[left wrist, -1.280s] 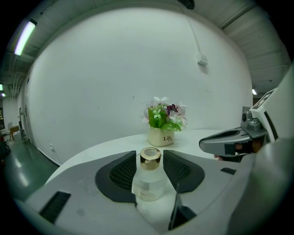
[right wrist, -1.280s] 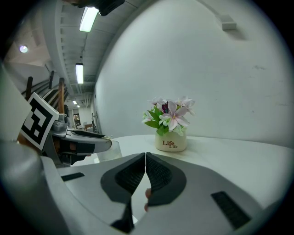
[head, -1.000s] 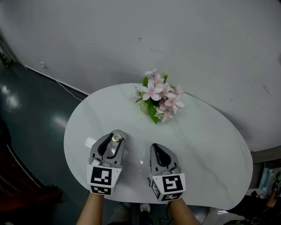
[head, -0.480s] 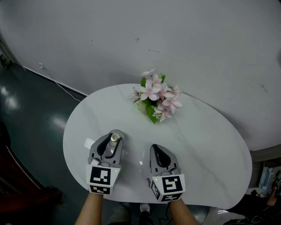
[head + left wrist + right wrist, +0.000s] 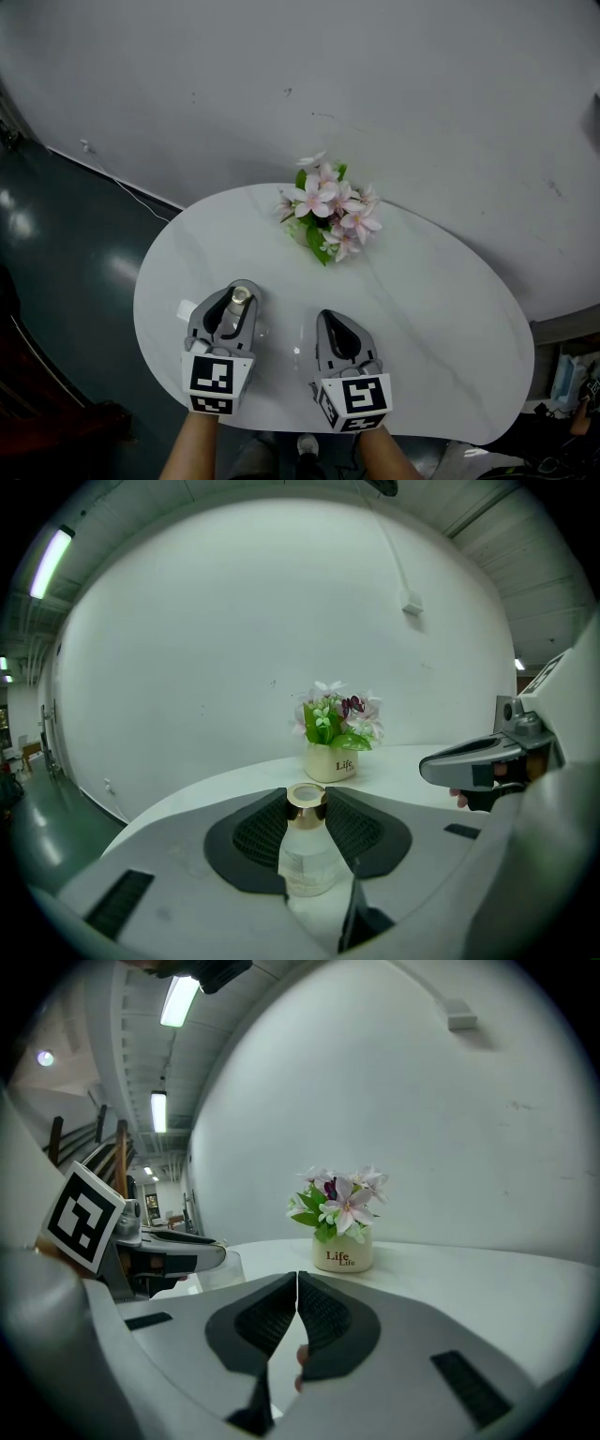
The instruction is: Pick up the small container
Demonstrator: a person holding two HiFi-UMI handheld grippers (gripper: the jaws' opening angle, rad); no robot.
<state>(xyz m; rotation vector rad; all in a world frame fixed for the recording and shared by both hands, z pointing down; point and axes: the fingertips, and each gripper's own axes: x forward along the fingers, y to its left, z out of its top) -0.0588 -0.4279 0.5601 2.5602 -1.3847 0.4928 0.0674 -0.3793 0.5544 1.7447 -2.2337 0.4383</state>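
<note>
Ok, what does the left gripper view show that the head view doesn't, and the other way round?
Only the left gripper view: the small container from the side, with its clear body and gold cap, the cap pinched between the left tongs, which have just been closing; the lettering on the flower pot; a ceiling light strip.
Only the head view: the dark floor, the table's whole outline, both marker cubes and the person's forearms.
Both: the container, the flowers, the white table and the right tongs.
</note>
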